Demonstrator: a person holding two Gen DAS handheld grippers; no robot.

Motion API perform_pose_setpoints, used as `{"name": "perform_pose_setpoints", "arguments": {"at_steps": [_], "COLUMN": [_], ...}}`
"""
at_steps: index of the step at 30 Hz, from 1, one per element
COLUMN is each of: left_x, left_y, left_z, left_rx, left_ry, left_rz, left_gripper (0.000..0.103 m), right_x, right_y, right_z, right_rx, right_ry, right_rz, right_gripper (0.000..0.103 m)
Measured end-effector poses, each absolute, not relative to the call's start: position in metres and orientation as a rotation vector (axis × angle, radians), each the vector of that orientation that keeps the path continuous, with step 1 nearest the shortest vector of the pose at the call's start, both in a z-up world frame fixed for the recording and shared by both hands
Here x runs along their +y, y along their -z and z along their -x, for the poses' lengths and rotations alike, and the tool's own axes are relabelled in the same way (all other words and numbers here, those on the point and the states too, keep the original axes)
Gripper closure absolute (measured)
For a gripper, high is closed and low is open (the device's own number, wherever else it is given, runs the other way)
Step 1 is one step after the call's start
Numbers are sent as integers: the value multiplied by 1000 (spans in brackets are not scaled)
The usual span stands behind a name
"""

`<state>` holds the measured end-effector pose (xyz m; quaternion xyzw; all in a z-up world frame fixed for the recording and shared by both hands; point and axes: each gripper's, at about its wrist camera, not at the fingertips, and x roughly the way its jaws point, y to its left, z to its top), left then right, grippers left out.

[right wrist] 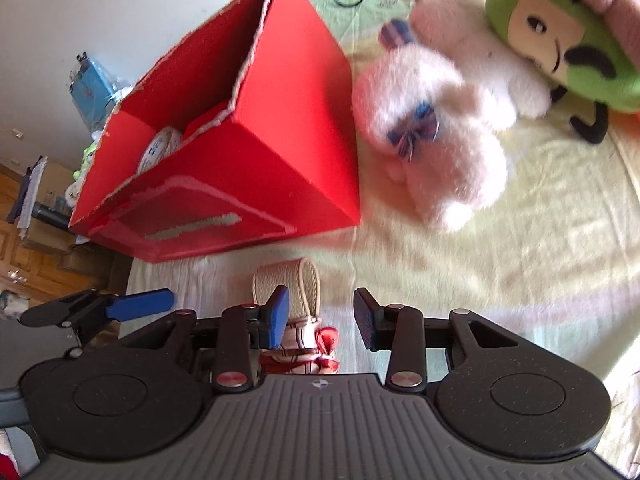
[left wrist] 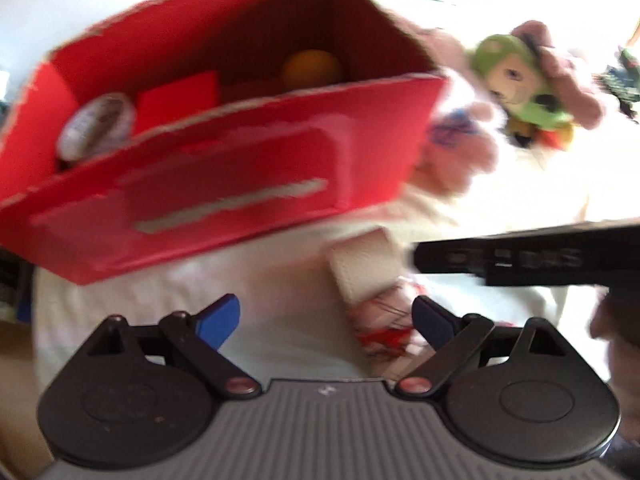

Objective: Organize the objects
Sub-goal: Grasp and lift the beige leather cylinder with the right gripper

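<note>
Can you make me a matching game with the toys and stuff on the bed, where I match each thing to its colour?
Things:
1. cardboard box
2. fluffy bunny
3. monkey toy
4. ball in the box

Colours:
A. green
B. orange
C. red
D. pale pink

Pairs: 1-C, 2-D, 3-A, 4-B
</note>
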<state>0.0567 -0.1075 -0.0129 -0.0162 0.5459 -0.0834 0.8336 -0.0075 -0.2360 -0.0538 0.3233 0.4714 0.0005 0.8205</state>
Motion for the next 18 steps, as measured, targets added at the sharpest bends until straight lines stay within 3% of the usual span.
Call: {"name": "perform_pose_setpoints", "arguments": {"at_steps": [5, 10, 18], "left_x": [-123, -136, -126], "left_y": [13, 24, 33], "left_z": [-47, -49, -48], "left_rx": [1152, 1201, 1212], "left_ry": [318, 353, 344], "left_rz": [52, 62, 91], "left_gripper": [12, 36, 54], "right_x": [-236, -232, -227], "right_y": [64, 73, 77], "right_z": [9, 10, 5], "right_rx": [1038, 1072, 1086], "right_ry": [-86, -103, -118], "right_rz": [-723, -719, -738], "right_gripper": [66, 70, 71]}}
